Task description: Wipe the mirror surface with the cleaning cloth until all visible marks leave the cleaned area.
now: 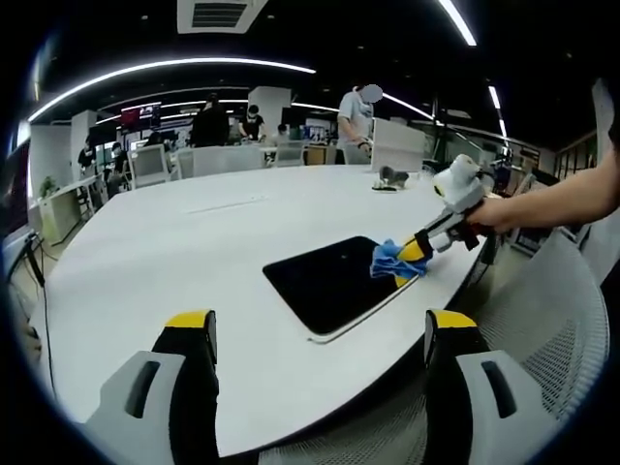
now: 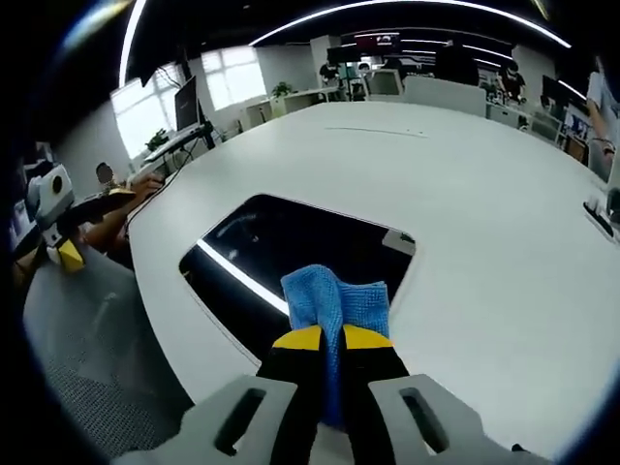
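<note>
left gripper: jaws spread wide, nothing between them, hovering level
right gripper: jaws closed, clamping the blue cloth, tips angled down
right hand: wrapped round the right gripper's handle, forearm reaching in from the right edge of the left gripper view

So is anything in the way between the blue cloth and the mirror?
No, nothing visible. The right gripper is shut on the blue cloth, which already sits at the mirror near its edge. The dark glass ahead looks bare. The left gripper hangs open off to the side.
</note>
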`<act>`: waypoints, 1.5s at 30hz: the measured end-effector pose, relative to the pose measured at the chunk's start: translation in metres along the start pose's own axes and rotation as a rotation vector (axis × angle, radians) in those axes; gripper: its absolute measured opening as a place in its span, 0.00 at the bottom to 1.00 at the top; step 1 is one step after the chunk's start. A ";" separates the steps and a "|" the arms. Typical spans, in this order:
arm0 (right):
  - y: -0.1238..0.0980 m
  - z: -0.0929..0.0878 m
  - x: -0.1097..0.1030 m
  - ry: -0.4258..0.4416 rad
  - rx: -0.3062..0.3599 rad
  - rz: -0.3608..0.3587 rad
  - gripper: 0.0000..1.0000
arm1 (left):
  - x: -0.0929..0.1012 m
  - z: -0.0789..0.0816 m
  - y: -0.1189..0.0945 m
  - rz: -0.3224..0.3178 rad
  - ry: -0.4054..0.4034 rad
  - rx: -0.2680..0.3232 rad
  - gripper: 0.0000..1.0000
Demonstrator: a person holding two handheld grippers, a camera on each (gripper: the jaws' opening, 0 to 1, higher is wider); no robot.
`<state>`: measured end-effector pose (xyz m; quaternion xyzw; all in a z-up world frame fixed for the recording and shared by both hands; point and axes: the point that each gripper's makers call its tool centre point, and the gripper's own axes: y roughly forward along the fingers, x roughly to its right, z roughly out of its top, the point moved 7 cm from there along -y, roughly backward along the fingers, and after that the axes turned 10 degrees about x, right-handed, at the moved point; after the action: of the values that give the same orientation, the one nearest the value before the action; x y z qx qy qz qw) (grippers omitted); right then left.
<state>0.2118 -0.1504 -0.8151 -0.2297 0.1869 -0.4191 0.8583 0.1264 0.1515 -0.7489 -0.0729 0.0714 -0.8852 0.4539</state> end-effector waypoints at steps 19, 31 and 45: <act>-0.010 -0.008 -0.008 -0.022 -0.008 0.046 0.00 | 0.000 0.000 -0.001 -0.003 0.003 -0.003 0.87; -0.010 -0.009 -0.008 0.027 0.014 0.050 0.00 | 0.000 -0.001 -0.001 -0.001 0.005 -0.010 0.87; 0.009 0.000 -0.032 -0.052 0.013 0.124 0.00 | 0.000 -0.002 -0.001 0.002 0.005 -0.025 0.87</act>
<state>0.1990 -0.1198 -0.8165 -0.2229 0.1756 -0.3600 0.8888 0.1257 0.1524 -0.7505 -0.0763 0.0835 -0.8839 0.4538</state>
